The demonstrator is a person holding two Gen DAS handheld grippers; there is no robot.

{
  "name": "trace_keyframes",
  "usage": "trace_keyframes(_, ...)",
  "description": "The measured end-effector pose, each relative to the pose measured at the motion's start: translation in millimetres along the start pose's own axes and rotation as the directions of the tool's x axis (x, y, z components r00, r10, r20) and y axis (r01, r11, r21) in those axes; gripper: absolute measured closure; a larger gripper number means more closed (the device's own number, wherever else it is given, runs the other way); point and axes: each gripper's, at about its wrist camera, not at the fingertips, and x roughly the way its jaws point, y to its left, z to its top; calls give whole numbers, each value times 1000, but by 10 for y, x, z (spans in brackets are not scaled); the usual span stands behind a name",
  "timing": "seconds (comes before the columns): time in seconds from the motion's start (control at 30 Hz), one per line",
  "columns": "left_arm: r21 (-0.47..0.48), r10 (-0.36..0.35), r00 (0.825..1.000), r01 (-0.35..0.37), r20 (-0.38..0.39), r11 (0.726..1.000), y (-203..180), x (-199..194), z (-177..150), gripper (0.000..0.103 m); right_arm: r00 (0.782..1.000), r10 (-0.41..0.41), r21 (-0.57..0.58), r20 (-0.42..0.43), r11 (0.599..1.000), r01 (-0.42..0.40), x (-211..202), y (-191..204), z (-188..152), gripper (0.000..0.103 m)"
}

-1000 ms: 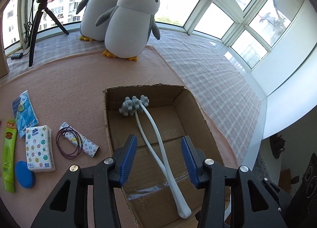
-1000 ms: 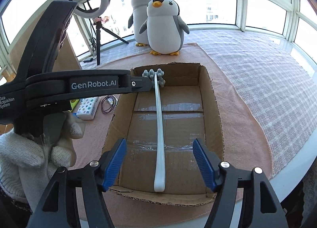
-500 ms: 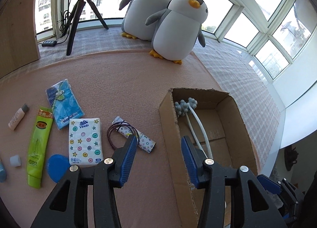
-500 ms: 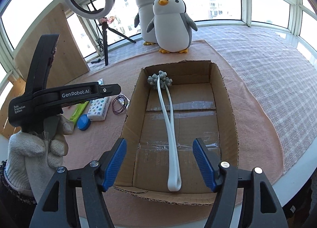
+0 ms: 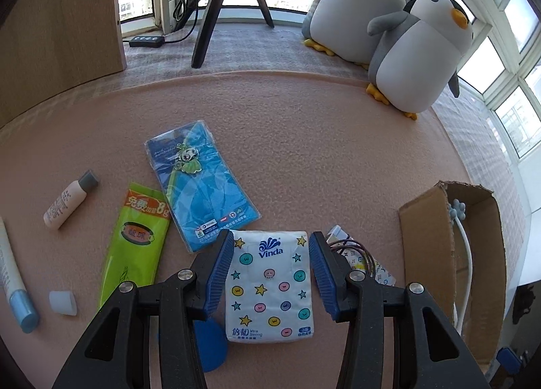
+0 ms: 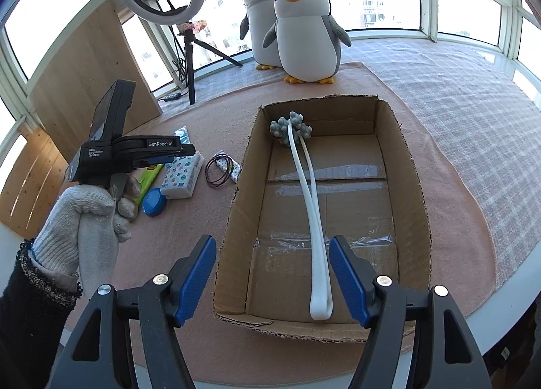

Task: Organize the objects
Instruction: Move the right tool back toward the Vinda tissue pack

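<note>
Your left gripper (image 5: 270, 269) hangs with its blue-padded jaws spread wide, one to each side of the white Vinda tissue pack printed with coloured stars and faces (image 5: 269, 286); neither pad touches it, an alignment that suits a grasp across the pack's short width. Taking that pack as landmark: the blue plastic-wrapped card (image 5: 201, 184) lies just beyond it to the left, the green sachet (image 5: 137, 245) farther left, the round blue lid (image 5: 208, 343) at its near-left corner, and the patterned packet with dark hair ties (image 5: 360, 259) just to its right. The open brown cardboard box (image 6: 324, 216), well right of the pack, holds only the long white massager with grey knobbed head (image 6: 304, 193). Your right gripper (image 6: 272, 279) waits at the box's near end, jaws apart and empty.
</note>
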Motion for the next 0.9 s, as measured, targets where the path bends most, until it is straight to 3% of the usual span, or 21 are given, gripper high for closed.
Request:
trace_keyframes(0.17, -19, 11, 1000, -11, 3, 1000, 93, 93, 72, 53, 1000, -10, 4, -5, 1000, 10, -10, 18, -29, 37)
trace_keyframes(0.5, 65, 4, 1000, -4, -1, 998, 39, 100, -4, 59, 1000, -3, -7, -8, 1000, 3, 11, 134, -4, 37)
trace_keyframes(0.9, 65, -57, 998, 57, -3, 996, 203, -201, -624, 59, 999, 45, -43, -8, 998, -46, 85, 456, 40, 37)
